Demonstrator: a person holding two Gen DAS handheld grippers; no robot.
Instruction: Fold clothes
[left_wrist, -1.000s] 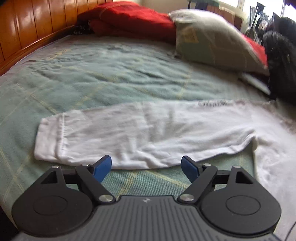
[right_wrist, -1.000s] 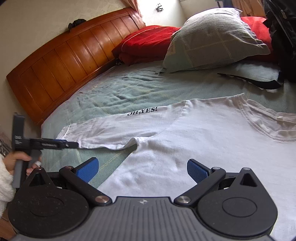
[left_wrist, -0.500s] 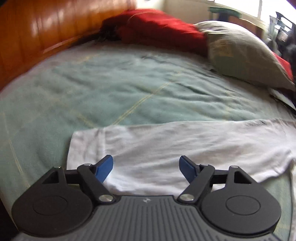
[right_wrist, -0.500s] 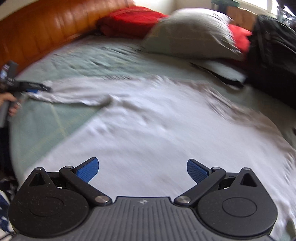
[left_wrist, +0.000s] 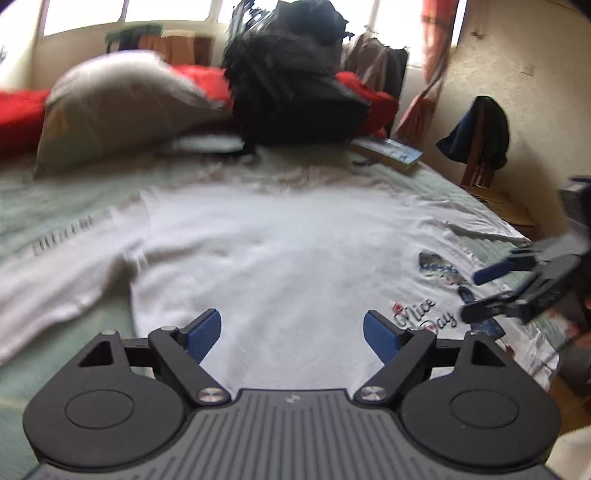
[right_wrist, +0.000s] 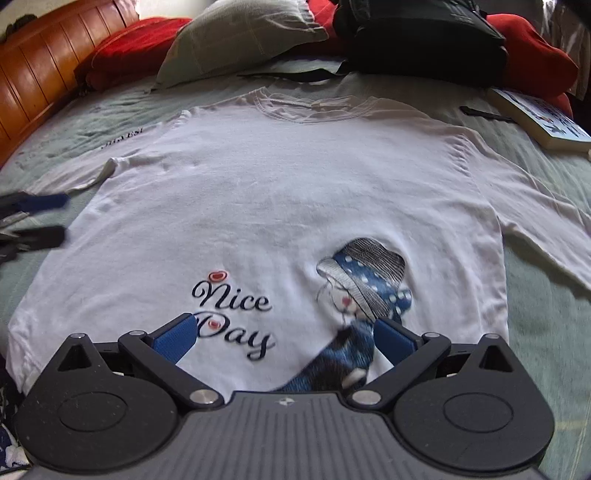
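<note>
The left gripper (left_wrist: 291, 332) hung over the lower part of the white long-sleeved cotton T-shirt (left_wrist: 266, 251), its blue pads spreading apart with only flat cloth below them and nothing caught between. The right gripper (right_wrist: 282, 334) stood wide too, empty, low over the printed hem where "Nice Day" sat beside a little figure in a blue spotted hat. The shirt lay face up, spread flat across the pale green bedspread (right_wrist: 546, 332), collar toward the pillows and both sleeves out to the sides. Beyond the collar rested a grey pillow (right_wrist: 236, 37), red cushions (right_wrist: 122, 51) and a black bag (right_wrist: 417, 37), blurred in the left view, possibly a backpack. A paperback book (right_wrist: 543, 122) lay near the shirt's right shoulder, and the wooden headboard (right_wrist: 40, 85) ran along the left.
</note>
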